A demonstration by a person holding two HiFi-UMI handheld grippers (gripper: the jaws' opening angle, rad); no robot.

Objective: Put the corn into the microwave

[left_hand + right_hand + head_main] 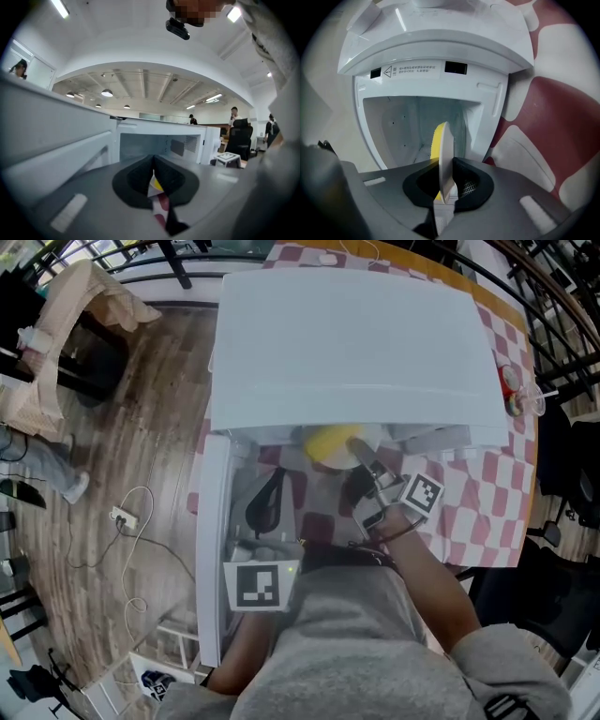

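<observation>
The yellow corn (330, 442) lies on a white plate (309, 439) at the mouth of the white microwave (356, 343), just under the front edge of its top. My right gripper (367, 465) is shut on the plate's near rim. In the right gripper view the plate (446, 159) stands edge-on between the jaws, with the corn (436, 140) on its left face and the open cavity (403, 126) straight ahead. My left gripper (267, 505) hangs by the open door (211, 549), shut and holding nothing. It faces the microwave (159, 140).
The microwave stands on a red-and-white checked cloth (478, 512). Its door swings out to the left over a wooden floor (141, 427), where a cable and socket strip (120, 517) lie. A plastic cup (525, 401) sits at the table's right edge.
</observation>
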